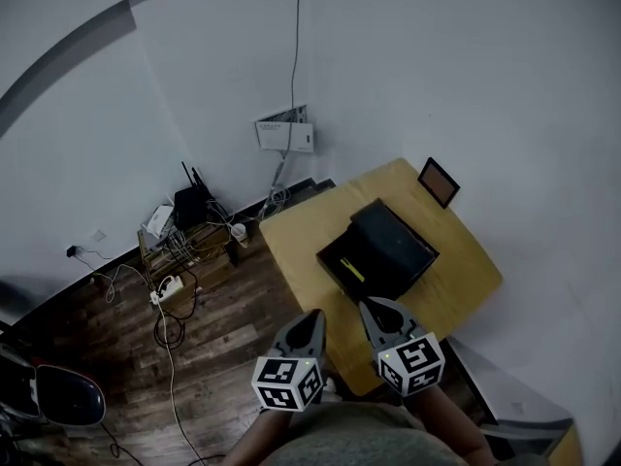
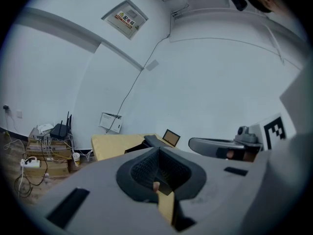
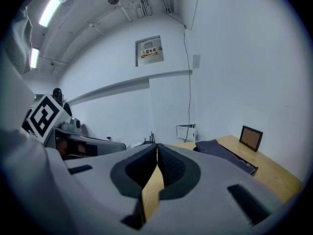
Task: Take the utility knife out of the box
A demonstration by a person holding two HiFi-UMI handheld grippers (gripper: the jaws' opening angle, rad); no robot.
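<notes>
Two grippers sit low in the head view, the left gripper over the wooden floor just off the table's near corner, the right gripper at the near edge. Both point at the black box, which sits mid-table with its lid raised toward the wall, so its opening faces the person. A yellow-green strip in that open tray is probably the utility knife. A small frame stands at the far edge, well apart from the box, so the approach looks unobstructed. In the left gripper view the pads meet at the tips with nothing between them. The box lies ahead on the table, and the other gripper sits to the side. In the right gripper view the jaws are likewise pressed together and empty. The box is ahead and to the right, with bare tabletop beside it. Both pairs of jaws would need to spread before reaching in.
</notes>
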